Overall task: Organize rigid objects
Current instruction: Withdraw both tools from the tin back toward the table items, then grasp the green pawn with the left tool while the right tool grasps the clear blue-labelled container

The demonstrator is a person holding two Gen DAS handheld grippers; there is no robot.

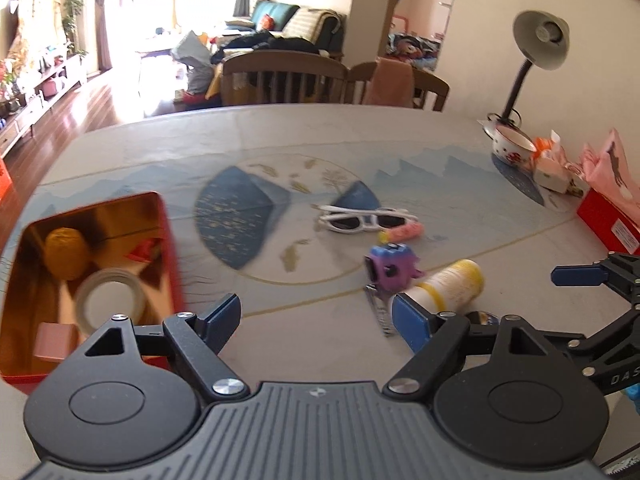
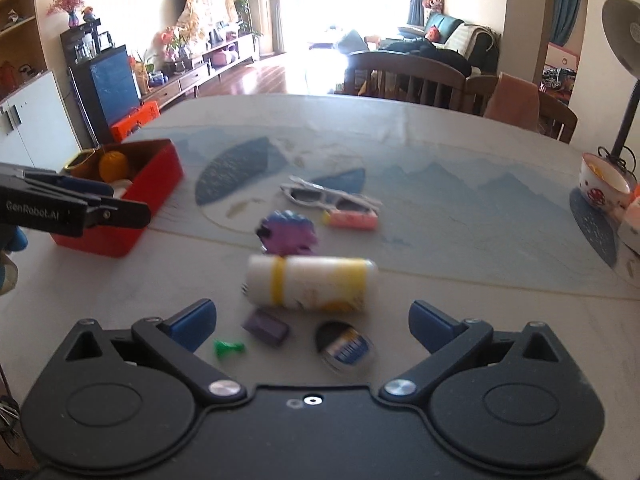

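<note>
We list: left gripper [image 1: 316, 316] and right gripper [image 2: 312, 324], both spread wide, holding nothing; red box [image 2: 158, 184] at left of frame; white-yellow bottle [image 2: 312, 282], purple toy [image 2: 288, 232], sunglasses [image 2: 328, 198] at centre.

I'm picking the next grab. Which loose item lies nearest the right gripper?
The oval blue-labelled case, just ahead between the open right gripper's fingers; the purple block and green pin lie further left.

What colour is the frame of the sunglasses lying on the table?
White, with dark lenses; the sunglasses show best in the left wrist view.

red tin [image 2: 158, 184], purple cube [image 2: 290, 232], white sunglasses [image 2: 332, 198]
</note>
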